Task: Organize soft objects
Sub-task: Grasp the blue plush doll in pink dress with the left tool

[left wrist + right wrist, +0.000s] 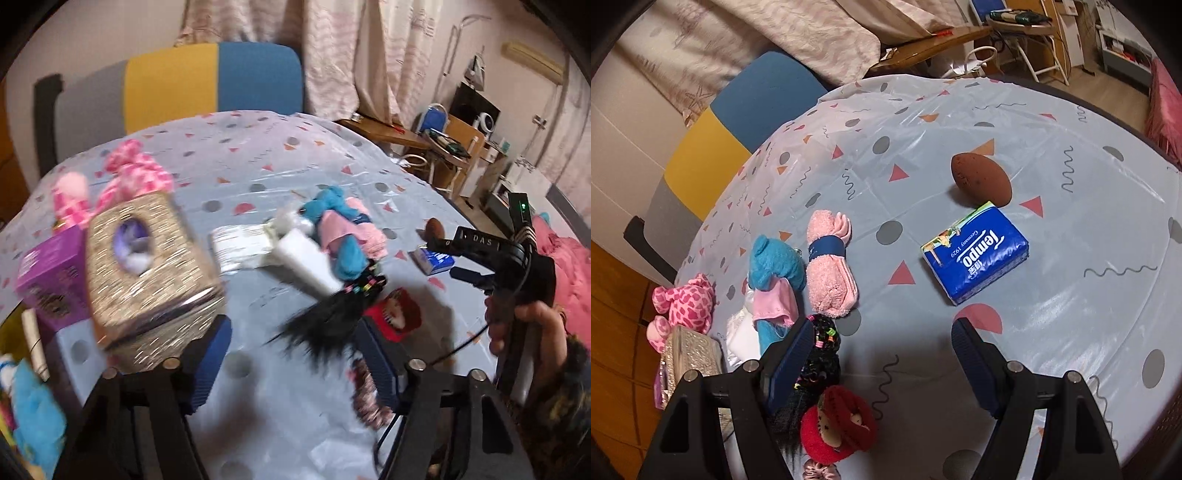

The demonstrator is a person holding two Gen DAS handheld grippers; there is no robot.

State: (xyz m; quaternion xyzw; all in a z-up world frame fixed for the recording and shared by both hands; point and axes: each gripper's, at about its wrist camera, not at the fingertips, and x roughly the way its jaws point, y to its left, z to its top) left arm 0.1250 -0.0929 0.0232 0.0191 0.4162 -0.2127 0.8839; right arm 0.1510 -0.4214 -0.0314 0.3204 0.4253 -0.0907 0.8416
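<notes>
In the left wrist view my left gripper (293, 325) hangs over the table with its jaws apart. A black hair piece (332, 317) with coloured ties lies between the tips, and no pad presses on it. A glittery tissue box (147, 273) sits blurred just outside the left finger. My right gripper (882, 354) stands open over bare cloth with nothing in it. A blue Tempo tissue pack (975, 254) and a brown sponge (980, 179) lie ahead of it. A pink towel roll (831, 266), blue plush (775, 273) and pink spotted plush (683, 302) lie to its left.
A red plush (842, 421) and a pink scrunchie (820, 472) lie near the right gripper's left finger. A purple box (51, 280) stands left of the tissue box. A yellow and blue chair (214, 81) stands behind the round table (1071, 295). A hand (517, 325) holds the right gripper.
</notes>
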